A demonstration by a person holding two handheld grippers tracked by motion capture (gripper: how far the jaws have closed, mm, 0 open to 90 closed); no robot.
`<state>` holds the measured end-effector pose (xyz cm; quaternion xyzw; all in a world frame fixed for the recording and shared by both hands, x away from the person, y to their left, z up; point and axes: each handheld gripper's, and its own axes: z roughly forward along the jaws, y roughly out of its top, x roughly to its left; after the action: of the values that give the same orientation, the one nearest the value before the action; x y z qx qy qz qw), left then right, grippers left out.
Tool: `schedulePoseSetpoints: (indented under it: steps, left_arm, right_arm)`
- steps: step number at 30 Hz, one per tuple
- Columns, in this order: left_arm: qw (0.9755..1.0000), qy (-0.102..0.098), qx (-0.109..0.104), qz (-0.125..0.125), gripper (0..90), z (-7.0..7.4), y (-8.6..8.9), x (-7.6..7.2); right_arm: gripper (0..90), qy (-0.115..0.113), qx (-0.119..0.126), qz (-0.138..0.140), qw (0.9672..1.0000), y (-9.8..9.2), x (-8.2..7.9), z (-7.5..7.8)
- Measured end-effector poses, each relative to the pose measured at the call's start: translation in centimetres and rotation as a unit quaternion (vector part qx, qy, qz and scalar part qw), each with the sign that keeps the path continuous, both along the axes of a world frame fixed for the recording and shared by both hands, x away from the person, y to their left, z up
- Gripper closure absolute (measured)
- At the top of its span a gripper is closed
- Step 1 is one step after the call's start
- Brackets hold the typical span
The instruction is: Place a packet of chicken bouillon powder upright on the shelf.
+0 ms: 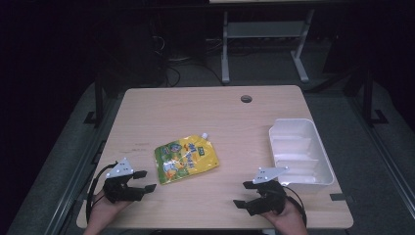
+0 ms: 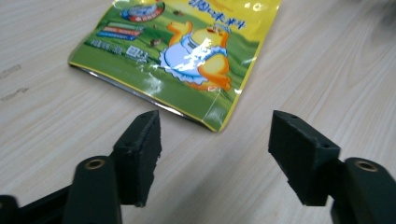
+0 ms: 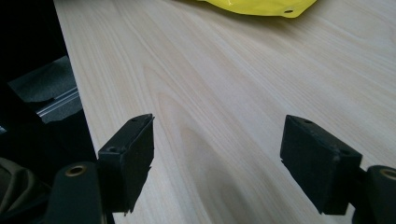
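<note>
A yellow and green spouted pouch [image 1: 186, 158] lies flat near the middle of the wooden table [image 1: 205, 112], its white spout pointing to the far side. My left gripper [image 1: 145, 180] rests at the near left, open and empty, its jaws pointing at the pouch's near corner. In the left gripper view the pouch [image 2: 187, 51] lies just beyond the spread jaws of the left gripper [image 2: 215, 140]. My right gripper [image 1: 246, 195] sits at the near right, open, jaws pointing left. In the right gripper view a yellow edge of the pouch [image 3: 261, 7] shows far beyond the right gripper [image 3: 217, 149].
A white plastic bin [image 1: 299, 152] stands at the right side of the table, beside the right hand. A round cable hole [image 1: 246, 99] sits near the far edge. Dark floor and a desk frame [image 1: 264, 44] lie beyond the table.
</note>
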<state>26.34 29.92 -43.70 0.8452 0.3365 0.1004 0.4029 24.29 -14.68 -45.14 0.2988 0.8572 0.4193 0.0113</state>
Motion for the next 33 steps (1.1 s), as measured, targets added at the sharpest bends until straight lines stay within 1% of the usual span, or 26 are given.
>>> schedulePoseSetpoints:
  steps: [2,3,5,7,8,9,10,11,13,14,15,16,17,18,19,20,21,24,25,26,27,28,29,30,31,33]
  left_arm:
    - [1.0,0.0,-0.001,0.0,37.1,0.1,0.0,0.1]
    - [1.0,0.0,0.001,0.0,39.9,0.1,-0.1,0.2]
    - [1.0,0.0,0.002,-0.004,42.7,0.4,-0.3,0.7]
    - [0.9999,-0.001,0.012,-0.008,45.4,0.8,-0.7,1.3]
    - [0.9999,-0.001,0.012,-0.008,47.2,0.8,-0.7,1.3]
    - [0.9999,-0.004,0.011,-0.009,47.2,1.0,-0.9,1.5]
    - [0.9998,-0.007,0.013,-0.011,49.8,1.4,-1.1,1.9]
    - [0.9998,-0.007,0.013,-0.011,51.0,1.4,-1.1,1.9]
    - [0.9998,-0.009,0.012,-0.011,52.6,2.0,-1.7,2.9]
    - [0.9998,-0.009,0.012,-0.011,52.9,2.0,-1.7,2.9]
    - [1.0,-0.004,0.005,-0.003,53.6,2.3,-1.9,3.5]
    - [1.0,-0.002,0.005,0.002,54.2,2.3,-2.0,3.8]
    - [1.0,-0.002,0.005,0.002,55.4,2.3,-2.0,3.8]
    - [0.9999,0.003,0.007,0.012,55.4,2.3,-2.1,4.2]
    - [0.9999,0.007,-0.001,0.015,55.9,2.2,-2.1,4.5]
    - [0.9998,0.007,-0.004,0.016,59.3,2.0,-2.2,4.7]
    - [0.9998,0.007,-0.002,0.021,61.1,1.8,-2.3,4.9]
    - [0.9994,0.017,0.007,0.03,67.1,1.0,-2.5,5.5]
    - [0.9994,0.017,0.007,0.03,69.4,1.0,-2.5,5.5]
    - [0.9992,0.023,0.006,0.031,71.8,0.7,-2.6,5.7]
    - [0.9992,0.023,0.006,0.031,73.6,0.7,-2.6,5.7]
    - [0.9991,0.026,0.011,0.03,75.7,0.3,-2.7,5.9]
    - [0.9991,0.027,0.012,0.03,77.4,0.2,-2.8,5.9]
    - [0.9991,0.027,0.012,0.03,79.4,0.2,-2.8,5.9]
    - [0.999,0.027,0.018,0.029,81.5,0.1,-2.9,6.0]
    - [0.999,0.024,0.023,0.031,84.3,0.0,-3.2,5.9]
  right_arm:
    - [24.7,0.003,-0.002,-0.005,1.0,0.1,0.1,0.1]
    - [24.1,0.01,0.011,-0.006,0.9999,0.3,0.3,0.3]
    - [23.8,0.006,0.018,-0.012,0.9998,0.6,0.5,0.7]
    - [23.2,0.007,0.029,-0.017,0.9994,0.9,1.0,1.5]
    - [23.2,0.007,0.029,-0.017,0.9994,0.9,1.0,1.5]
    - [23.1,0.003,0.034,-0.022,0.9992,1.2,1.3,1.9]
    - [23.2,-0.004,0.031,-0.022,0.9993,1.7,1.8,2.6]
    - [23.2,-0.006,0.029,-0.022,0.9993,2.0,2.1,2.8]
    - [22.4,0.004,0.031,-0.023,0.9992,2.6,3.0,3.2]
    - [22.4,0.009,0.032,-0.025,0.9992,3.0,3.6,3.4]
    - [22.4,0.01,0.032,-0.025,0.9991,3.4,4.1,3.6]
    - [22.5,0.014,0.03,-0.026,0.9991,3.8,4.5,3.7]
    - [22.5,0.014,0.03,-0.026,0.9991,3.8,4.5,3.7]
    - [22.7,0.016,0.028,-0.027,0.9991,4.0,4.9,3.9]
    - [23.3,0.016,0.025,-0.029,0.9991,4.4,5.5,4.1]
    - [24.6,0.017,0.023,-0.03,0.9991,5.1,6.3,4.6]
    - [25.3,0.015,0.023,-0.031,0.9992,5.4,6.7,4.9]
    - [27.1,0.017,0.02,-0.033,0.9991,6.3,8.1,5.7]
    - [28.1,0.017,0.016,-0.035,0.9991,6.6,8.6,5.8]
    - [29.8,0.02,0.011,-0.038,0.999,7.0,9.2,5.9]
    - [29.8,0.02,0.011,-0.038,0.999,7.0,9.2,5.9]
    - [33.3,0.038,0.006,-0.048,0.9981,7.6,10.3,5.9]
    - [34.8,0.043,0.004,-0.05,0.9978,7.9,10.9,5.9]
    - [34.8,0.043,0.004,-0.05,0.9978,7.9,10.9,5.9]
    - [37.8,0.047,-0.005,-0.058,0.9972,8.5,11.8,5.6]
    - [39.3,0.055,-0.015,-0.062,0.9965,8.9,12.6,5.1]
